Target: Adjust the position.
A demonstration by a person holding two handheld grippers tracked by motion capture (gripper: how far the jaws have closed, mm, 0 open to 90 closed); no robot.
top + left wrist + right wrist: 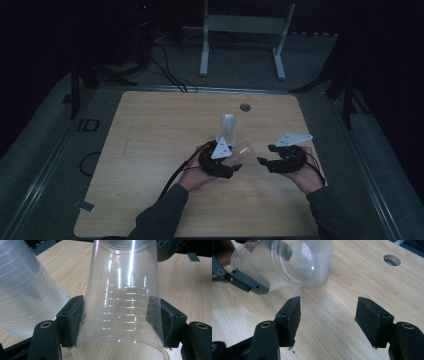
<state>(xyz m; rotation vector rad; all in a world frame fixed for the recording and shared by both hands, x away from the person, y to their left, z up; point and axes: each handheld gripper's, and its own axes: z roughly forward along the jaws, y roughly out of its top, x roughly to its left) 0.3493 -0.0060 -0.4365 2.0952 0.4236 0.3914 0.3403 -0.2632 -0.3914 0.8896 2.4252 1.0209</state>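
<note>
A single clear plastic cup (121,302) lies tilted between the pads of my left gripper (120,315), which press on its ribbed wall from both sides. In the high view that cup (242,152) points its base to the right, held by the left gripper (235,162) at the table's middle. A stack of clear cups (227,127) stands mouth down just behind it, and the same stack (22,290) sits beside the held cup. My right gripper (328,315) is open over bare wood, a short way from the cup's base (284,262). In the high view the right gripper (266,155) is right of the cup.
The wooden table (150,135) has a round cable hole (244,107) near its far edge, also seen as a hole (392,260) beyond the right jaws. A white frame (240,25) and cables (165,70) lie on the floor behind the table.
</note>
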